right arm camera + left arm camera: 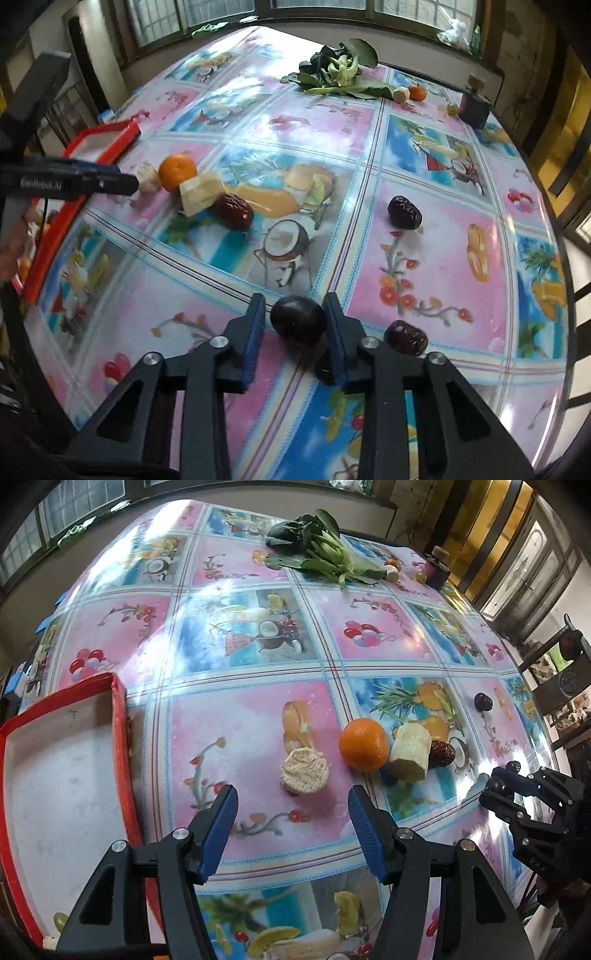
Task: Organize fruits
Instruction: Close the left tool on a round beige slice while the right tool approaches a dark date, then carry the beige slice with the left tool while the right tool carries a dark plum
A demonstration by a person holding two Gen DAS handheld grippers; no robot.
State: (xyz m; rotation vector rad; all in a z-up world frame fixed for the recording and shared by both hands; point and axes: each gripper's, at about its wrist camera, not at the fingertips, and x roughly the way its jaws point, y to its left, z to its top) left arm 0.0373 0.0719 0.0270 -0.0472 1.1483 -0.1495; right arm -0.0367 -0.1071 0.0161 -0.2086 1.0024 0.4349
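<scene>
While the right hand-held gripper (295, 317) straddles a dark round fruit (297, 320) on the bench (443, 251), I cannot tell whether its pads are pressing the skin or only just beside it. My left hand-held gripper (293, 805) hangs released above a pale cut chunk (304, 770), with the orange (364, 744) near it and the red tray (120, 716) off to the left. I judge the dark fruit smooth, firm and light, apt to roll or squirt out, so I would close across its widest middle. The wrinkled dates (404, 211) look softer and stickier.
</scene>
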